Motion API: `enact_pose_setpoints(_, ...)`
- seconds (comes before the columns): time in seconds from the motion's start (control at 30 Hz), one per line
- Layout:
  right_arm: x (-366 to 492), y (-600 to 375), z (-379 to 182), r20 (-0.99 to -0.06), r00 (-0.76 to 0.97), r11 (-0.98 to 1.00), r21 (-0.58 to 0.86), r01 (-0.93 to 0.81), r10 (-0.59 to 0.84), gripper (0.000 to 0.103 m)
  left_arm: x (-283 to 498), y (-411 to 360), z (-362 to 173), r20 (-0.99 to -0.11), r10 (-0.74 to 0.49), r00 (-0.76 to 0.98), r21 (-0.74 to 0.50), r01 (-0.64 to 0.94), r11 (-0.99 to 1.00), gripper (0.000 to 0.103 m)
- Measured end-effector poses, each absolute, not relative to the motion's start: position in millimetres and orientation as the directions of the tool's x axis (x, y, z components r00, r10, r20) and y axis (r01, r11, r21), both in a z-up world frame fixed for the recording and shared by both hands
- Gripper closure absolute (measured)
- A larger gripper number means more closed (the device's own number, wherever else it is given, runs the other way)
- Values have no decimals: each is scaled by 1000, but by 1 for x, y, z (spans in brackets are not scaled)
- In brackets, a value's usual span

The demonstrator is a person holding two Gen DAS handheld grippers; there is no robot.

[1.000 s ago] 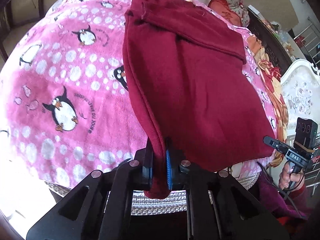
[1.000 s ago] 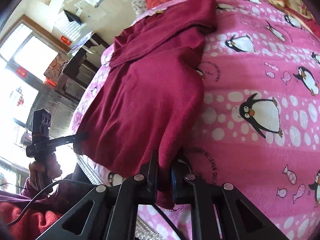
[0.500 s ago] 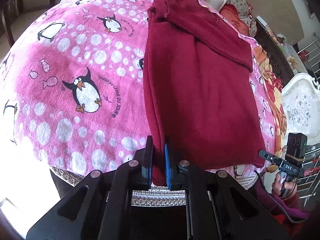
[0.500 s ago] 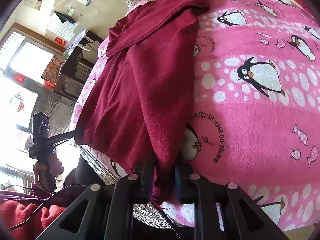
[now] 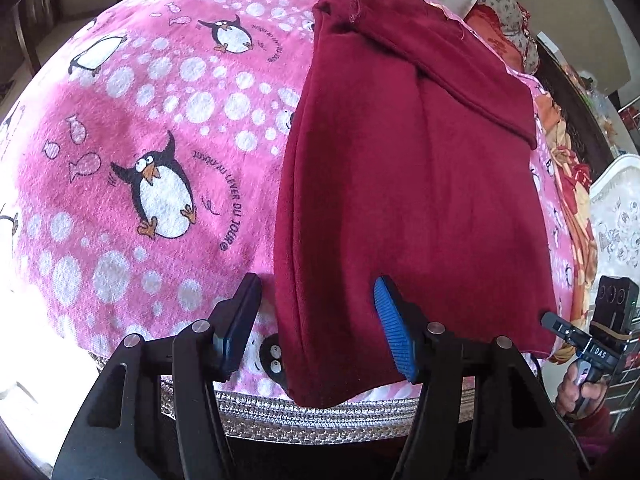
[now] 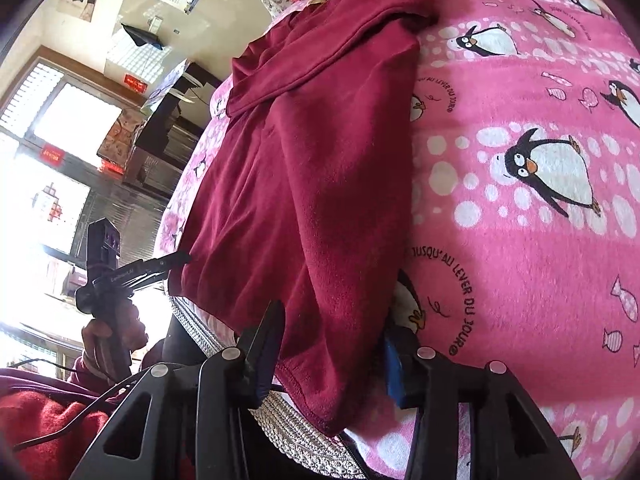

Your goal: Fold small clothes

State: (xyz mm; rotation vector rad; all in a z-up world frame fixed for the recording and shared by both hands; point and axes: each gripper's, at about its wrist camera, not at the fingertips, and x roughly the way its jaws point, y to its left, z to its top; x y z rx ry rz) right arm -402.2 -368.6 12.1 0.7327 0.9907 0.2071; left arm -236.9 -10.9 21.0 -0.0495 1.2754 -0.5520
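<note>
Garment: dark red knitted fabric garment (image 5: 416,184), folded lengthwise, lies flat on the bed; its near hem hangs slightly over the bed's front edge
Upper fold: a doubled-over part crosses the far end of the garment as a diagonal band
Surface: pink fleece blanket with white dots, penguins and small fish (image 5: 132,152) covers the bed; a grey woven mat edge (image 5: 312,412) shows beneath it at the front
Left gripper: left gripper (image 5: 316,320) has black arms with blue ribbed pads; jaws are opening; the garment's near left corner lies between them, neither pad pressing on it, left pad clear of the cloth over the blanket
Right gripper: right gripper (image 6: 332,344) jaws are opening; the garment's near right corner sits between them, hanging loose; whether the right-hand pad brushes the cloth cannot be told, no pinch is visible
Cross view: from the left wrist camera the right gripper shows at the garment's far near-corner, held in a hand (image 5: 580,388); from the right wrist camera the left gripper shows likewise, with a hand (image 6: 112,332) and a dark red sleeve
Containers: cannot tell of any in view
Background: red and floral cushions (image 5: 496,12) past the far end of the garment; white patterned headboard (image 5: 616,220) at the right of the left view; bright windows (image 6: 60,128) at the left of the right view
</note>
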Motion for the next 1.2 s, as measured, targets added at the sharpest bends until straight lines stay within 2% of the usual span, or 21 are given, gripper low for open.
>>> enact_pose_setpoints(0.3, -399, -365, 14, -693, 530, 760, 637, 132, 489, 81, -241, -32, 18, -921, -318, 226, -212, 393, 895, 43)
enact_pose_setpoints(0.53, -398, -365, 16, -674, 540, 745, 656, 123, 504, 83, -238, -38, 16, -925, -307, 226, -196, 408, 892, 43)
enact_pose_setpoints(0.6, -396, -367, 16, -662, 543, 734, 668, 118, 516, 83, -238, -42, 17, -925, -307, 225, -190, 426, 885, 53)
enact_pose_setpoints(0.63, -395, -368, 17, -654, 547, 726, 677, 116, 523, 83, -237, -43, 19, -922, -323, 215, -204, 439, 875, 75)
enact_pose_setpoints(0.67, -394, -369, 19, -644, 551, 718, 687, 111, 530, 85, -235, -46, 20, -917, -349, 193, -235, 445, 864, 90)
enact_pose_setpoints(0.77, -389, -375, 29, -607, 573, 699, 711, 82, 550, 87, -221, -45, 33, -890, -425, 165, -320, 437, 840, 95)
enact_pose_setpoints(0.93, -368, -396, 56, -530, 650, 672, 739, 39, 545, 89, -179, -43, 62, -813, -548, 198, -444, 397, 803, 96)
enact_pose_setpoints(1.07, -348, -415, 78, -454, 722, 650, 760, 9, 521, 91, -151, -58, 81, -785, -569, 245, -449, 409, 795, 96)
enact_pose_setpoints(1.2, -320, -435, 100, -418, 772, 659, 752, -1, 479, 91, -122, -75, 104, -749, -601, 280, -462, 431, 776, 96)
